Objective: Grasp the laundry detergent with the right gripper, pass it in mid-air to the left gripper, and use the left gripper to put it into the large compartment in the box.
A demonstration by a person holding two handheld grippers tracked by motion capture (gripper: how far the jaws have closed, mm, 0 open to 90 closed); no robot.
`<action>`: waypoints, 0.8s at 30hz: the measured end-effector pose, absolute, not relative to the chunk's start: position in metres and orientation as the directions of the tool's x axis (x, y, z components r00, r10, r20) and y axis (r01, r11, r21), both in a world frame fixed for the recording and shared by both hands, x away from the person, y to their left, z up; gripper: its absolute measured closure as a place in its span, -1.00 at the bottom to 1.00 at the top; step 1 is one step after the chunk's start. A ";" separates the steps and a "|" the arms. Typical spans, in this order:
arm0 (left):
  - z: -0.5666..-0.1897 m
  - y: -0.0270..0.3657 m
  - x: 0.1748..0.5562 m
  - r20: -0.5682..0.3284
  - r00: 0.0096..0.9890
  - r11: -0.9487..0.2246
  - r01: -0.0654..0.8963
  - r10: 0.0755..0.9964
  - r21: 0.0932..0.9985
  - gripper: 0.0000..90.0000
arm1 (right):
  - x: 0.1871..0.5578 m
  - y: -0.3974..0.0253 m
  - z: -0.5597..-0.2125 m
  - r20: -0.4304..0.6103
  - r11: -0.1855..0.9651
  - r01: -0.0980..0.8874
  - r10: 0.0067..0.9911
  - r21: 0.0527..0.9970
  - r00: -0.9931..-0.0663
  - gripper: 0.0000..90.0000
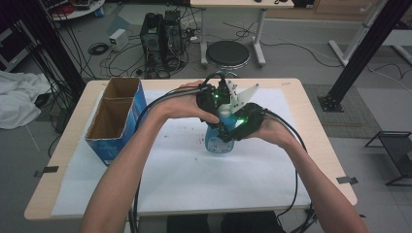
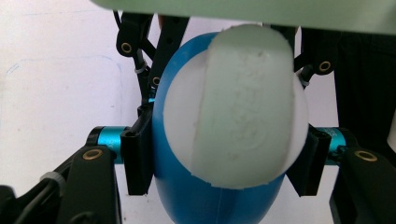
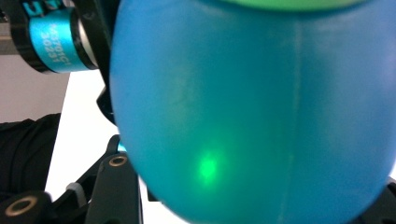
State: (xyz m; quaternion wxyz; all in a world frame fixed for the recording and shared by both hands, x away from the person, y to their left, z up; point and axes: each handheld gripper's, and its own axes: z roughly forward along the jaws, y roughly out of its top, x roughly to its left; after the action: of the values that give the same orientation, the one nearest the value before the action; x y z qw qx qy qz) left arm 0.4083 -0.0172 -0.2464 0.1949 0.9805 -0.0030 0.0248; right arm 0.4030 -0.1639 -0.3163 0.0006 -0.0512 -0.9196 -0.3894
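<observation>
Right now, table (image 1: pixel 311 121) carries white sheet (image 1: pixel 194 179); cardboard box (image 1: pixel 116 119) sits at left edge, out of your way. Blue bottle (image 1: pixel 218 141) stands upright mid-sheet, between your hands. Your right gripper (image 1: pixel 236 127) presses against bottle body, likely steadying it; cannot tell whether its jaws grip. Your left gripper (image 1: pixel 219 104) is clamped on white cap (image 2: pixel 236 112) from both sides, probably to twist it.

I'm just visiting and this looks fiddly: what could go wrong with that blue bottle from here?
1. The left hand-held gripper clamps the white cap of the blue bottle. The cap is rounded and smooth, so it might slip out.
2. Both grippers work high on the bottle; the right hand-held gripper presses against its body, so a sideways pull could tip it onto the white sheet.
</observation>
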 end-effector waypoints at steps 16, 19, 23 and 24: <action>-0.244 -0.013 0.406 0.047 0.999 -0.927 -0.014 0.004 0.376 -0.16 | 0.402 -0.161 -0.317 0.066 0.669 0.100 0.076 0.736 -0.995 -0.01; -0.245 -0.014 0.406 0.045 0.999 -0.929 -0.014 0.003 0.371 -0.16 | 0.402 -0.160 -0.319 0.062 0.670 0.093 0.070 0.737 -0.996 -0.01; -0.245 -0.013 0.405 0.040 0.999 -0.928 -0.006 0.010 0.373 -0.16 | 0.401 -0.160 -0.319 0.071 0.677 0.098 0.068 0.730 -0.995 -0.02; -0.245 -0.013 0.405 0.041 0.999 -0.926 -0.005 0.011 0.378 -0.16 | 0.401 -0.160 -0.319 0.074 0.677 0.102 0.070 0.729 -0.995 -0.02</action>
State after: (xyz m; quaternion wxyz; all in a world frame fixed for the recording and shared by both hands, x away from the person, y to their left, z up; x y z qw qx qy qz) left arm 0.4054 -0.0129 -0.2451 0.1927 0.9810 0.0016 0.0213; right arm 0.4011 -0.1598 -0.3190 0.0201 -0.0467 -0.9154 -0.3992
